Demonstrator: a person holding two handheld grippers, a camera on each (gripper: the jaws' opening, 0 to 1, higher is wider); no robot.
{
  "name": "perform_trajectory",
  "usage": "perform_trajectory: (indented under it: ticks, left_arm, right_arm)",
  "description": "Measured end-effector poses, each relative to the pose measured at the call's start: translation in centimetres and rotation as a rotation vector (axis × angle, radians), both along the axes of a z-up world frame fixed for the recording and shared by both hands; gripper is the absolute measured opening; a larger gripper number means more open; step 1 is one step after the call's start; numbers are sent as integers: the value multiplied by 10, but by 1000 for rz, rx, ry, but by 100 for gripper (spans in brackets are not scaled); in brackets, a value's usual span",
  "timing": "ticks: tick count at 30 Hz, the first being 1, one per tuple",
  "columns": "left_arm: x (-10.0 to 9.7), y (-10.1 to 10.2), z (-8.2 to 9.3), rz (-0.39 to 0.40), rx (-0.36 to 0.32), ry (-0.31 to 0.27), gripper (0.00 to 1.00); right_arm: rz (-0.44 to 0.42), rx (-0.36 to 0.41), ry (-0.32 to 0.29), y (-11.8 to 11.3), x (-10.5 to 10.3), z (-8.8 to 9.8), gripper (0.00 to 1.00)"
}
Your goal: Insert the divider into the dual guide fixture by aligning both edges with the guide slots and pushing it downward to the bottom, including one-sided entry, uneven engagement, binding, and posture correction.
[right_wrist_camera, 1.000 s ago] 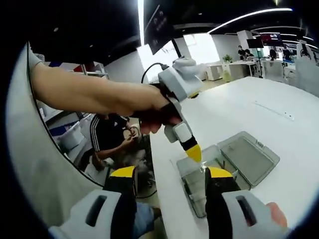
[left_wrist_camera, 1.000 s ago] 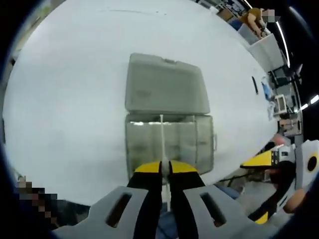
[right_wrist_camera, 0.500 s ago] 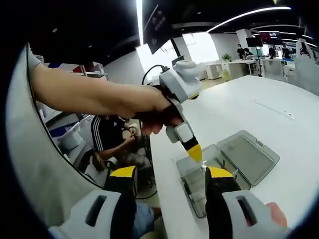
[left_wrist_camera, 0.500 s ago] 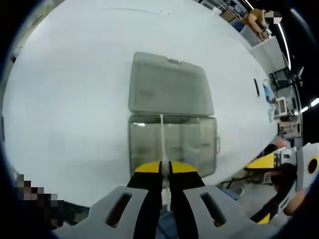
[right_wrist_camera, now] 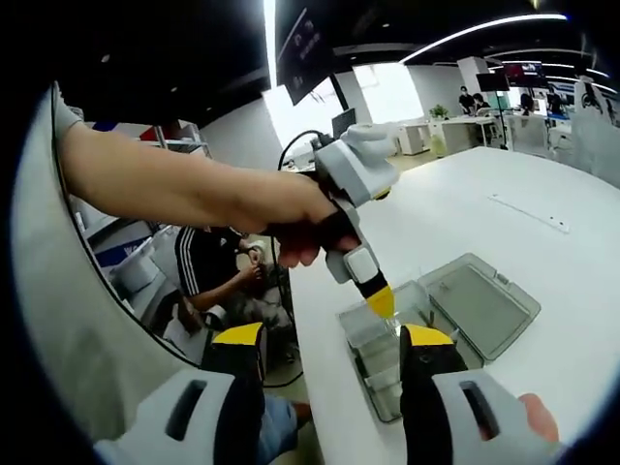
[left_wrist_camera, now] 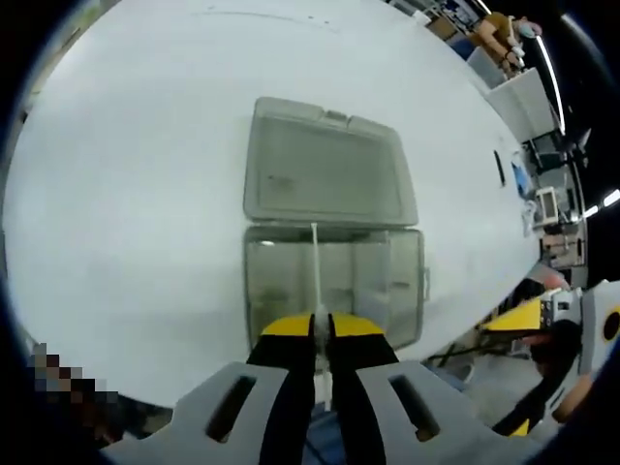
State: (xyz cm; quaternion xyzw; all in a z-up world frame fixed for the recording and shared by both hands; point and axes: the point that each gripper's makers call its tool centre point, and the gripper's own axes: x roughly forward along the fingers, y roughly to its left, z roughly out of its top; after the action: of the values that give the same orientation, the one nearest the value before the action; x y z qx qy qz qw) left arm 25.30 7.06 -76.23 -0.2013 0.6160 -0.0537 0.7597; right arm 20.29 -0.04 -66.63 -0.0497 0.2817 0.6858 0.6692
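We see the divider point(left_wrist_camera: 315, 266), a thin pale plate, standing edge-on over the middle of the clear box point(left_wrist_camera: 334, 291). Its far end reaches the box's back wall at the hinge, and its near end is pinched between the yellow tips of the left gripper point(left_wrist_camera: 322, 326), whose jaws are drawn almost together on it. We cannot quite tell from the left gripper view whether both ends of the plate sit in their slots, since the plastic is see-through and the near end is hidden by the tips.

The box lies near the table's front edge, its lid point(left_wrist_camera: 327, 174) folded flat open on the far side and touching the tray along the hinge. The white table point(left_wrist_camera: 126, 194) spreads bare to the left, right and beyond the lid, leaving open room on every side of the box.

In the right gripper view, the right gripper point(right_wrist_camera: 331, 341) hangs off the table's near edge with its jaws spread wide and nothing between them. A hand point(right_wrist_camera: 295, 218) grips the left gripper there, tip down into the box. A seated person point(right_wrist_camera: 218, 271) is behind, by the table's end.
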Motion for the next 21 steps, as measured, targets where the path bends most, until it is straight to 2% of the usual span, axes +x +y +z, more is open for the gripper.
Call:
perform_trajectory:
  ticks: [21]
  left_arm:
    - [2,-1,-11,-13,4,11,1]
  right_arm:
    - [-10,-18,5,-2,-2,-4,54]
